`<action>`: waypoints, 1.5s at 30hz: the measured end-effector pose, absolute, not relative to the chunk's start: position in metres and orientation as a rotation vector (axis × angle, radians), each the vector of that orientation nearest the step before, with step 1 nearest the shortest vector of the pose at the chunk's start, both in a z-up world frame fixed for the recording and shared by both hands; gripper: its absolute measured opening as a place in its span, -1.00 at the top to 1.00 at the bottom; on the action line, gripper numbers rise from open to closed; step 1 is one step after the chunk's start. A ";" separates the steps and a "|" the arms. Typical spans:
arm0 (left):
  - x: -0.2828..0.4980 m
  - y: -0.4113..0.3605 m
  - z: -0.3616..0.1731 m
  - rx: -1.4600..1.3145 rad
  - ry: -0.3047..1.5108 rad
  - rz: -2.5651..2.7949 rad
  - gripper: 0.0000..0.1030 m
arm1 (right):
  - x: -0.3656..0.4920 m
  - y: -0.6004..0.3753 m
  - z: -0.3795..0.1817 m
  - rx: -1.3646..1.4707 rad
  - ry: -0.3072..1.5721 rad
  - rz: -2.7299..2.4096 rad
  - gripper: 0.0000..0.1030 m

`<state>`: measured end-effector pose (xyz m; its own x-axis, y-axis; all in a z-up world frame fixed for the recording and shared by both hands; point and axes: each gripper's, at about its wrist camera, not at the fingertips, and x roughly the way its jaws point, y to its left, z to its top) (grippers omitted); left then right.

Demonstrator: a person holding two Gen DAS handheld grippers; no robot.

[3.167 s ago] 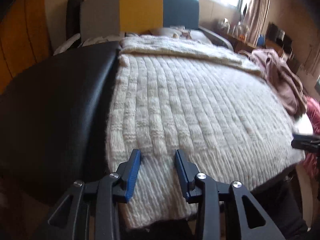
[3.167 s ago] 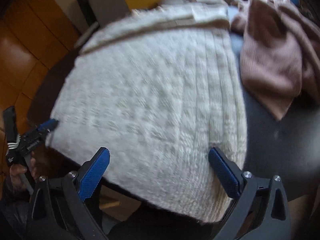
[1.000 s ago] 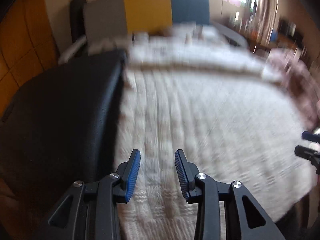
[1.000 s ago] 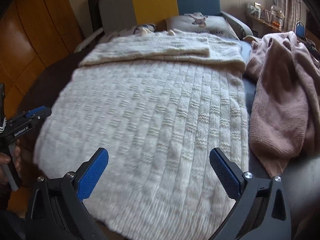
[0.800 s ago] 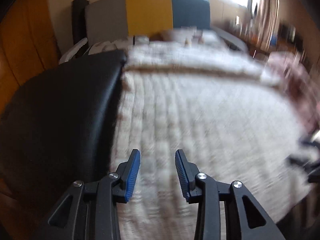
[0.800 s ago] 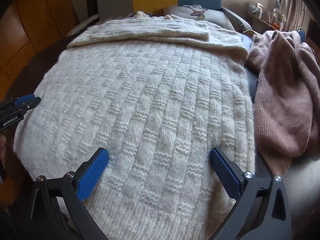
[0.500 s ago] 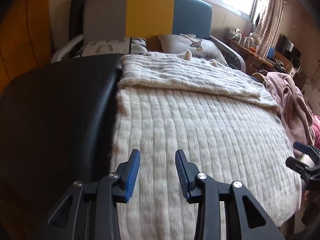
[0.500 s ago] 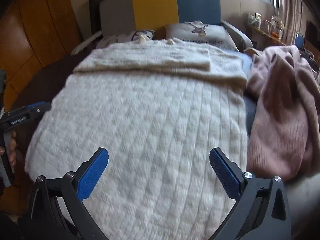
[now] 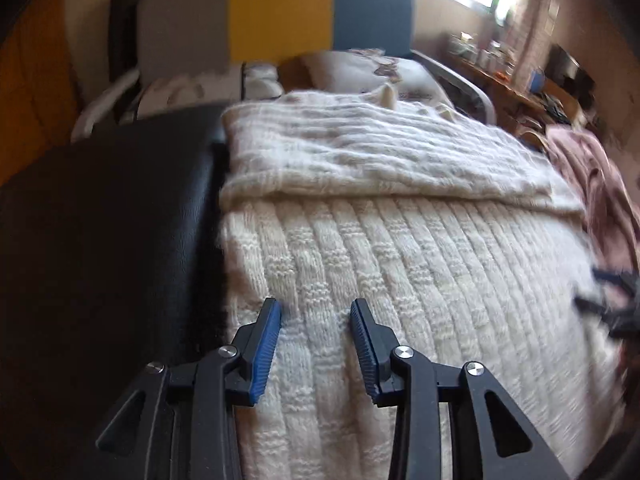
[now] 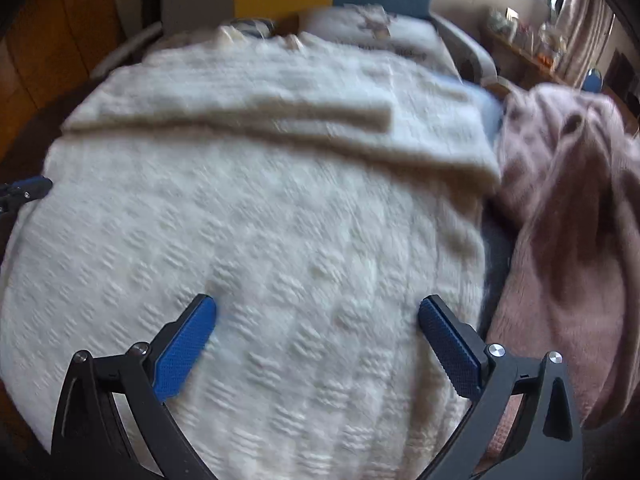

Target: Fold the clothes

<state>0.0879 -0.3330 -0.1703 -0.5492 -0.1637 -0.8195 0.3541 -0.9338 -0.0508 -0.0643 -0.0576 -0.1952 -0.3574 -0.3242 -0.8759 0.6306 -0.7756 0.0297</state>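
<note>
A cream ribbed knit sweater (image 9: pixel 400 264) lies flat on a dark padded surface (image 9: pixel 104 240), its far part folded back toward me in a band (image 9: pixel 360 160). My left gripper (image 9: pixel 316 308) hovers open over the sweater's left side, nothing between its blue pads. The right gripper (image 10: pixel 318 312) hangs open, jaws wide apart, above the sweater (image 10: pixel 256 232) near its right side, holding nothing. Each gripper shows at the other view's edge: the right one (image 9: pixel 608 304) blurred, the left one (image 10: pixel 24 190) at the far left.
A crumpled pink knit garment (image 10: pixel 568 208) lies to the right of the sweater. Behind it are pillows (image 9: pixel 376 72) and a grey, yellow and blue headboard (image 9: pixel 280 12). A shelf with small items (image 9: pixel 500 60) runs along the right wall under a window.
Both grippers have travelled forward over the sweater toward the folded band, which now looks nearer and larger. Both stay open and empty throughout.
</note>
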 end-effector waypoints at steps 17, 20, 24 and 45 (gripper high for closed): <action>-0.002 -0.365 -0.161 1.252 0.194 -2.519 0.29 | -0.175 -0.135 -0.158 1.190 0.357 -2.156 -0.99; 0.006 -0.372 -0.167 1.227 0.221 -2.550 0.26 | -0.196 -0.126 -0.190 1.303 0.369 -2.151 -0.99; 0.006 -0.369 -0.151 1.163 0.211 -2.600 0.26 | -0.193 -0.120 -0.178 1.235 0.365 -2.171 -0.99; -0.052 -0.393 -0.140 1.104 0.198 -2.606 0.26 | -0.217 -0.186 -0.167 1.105 0.443 -2.080 -0.99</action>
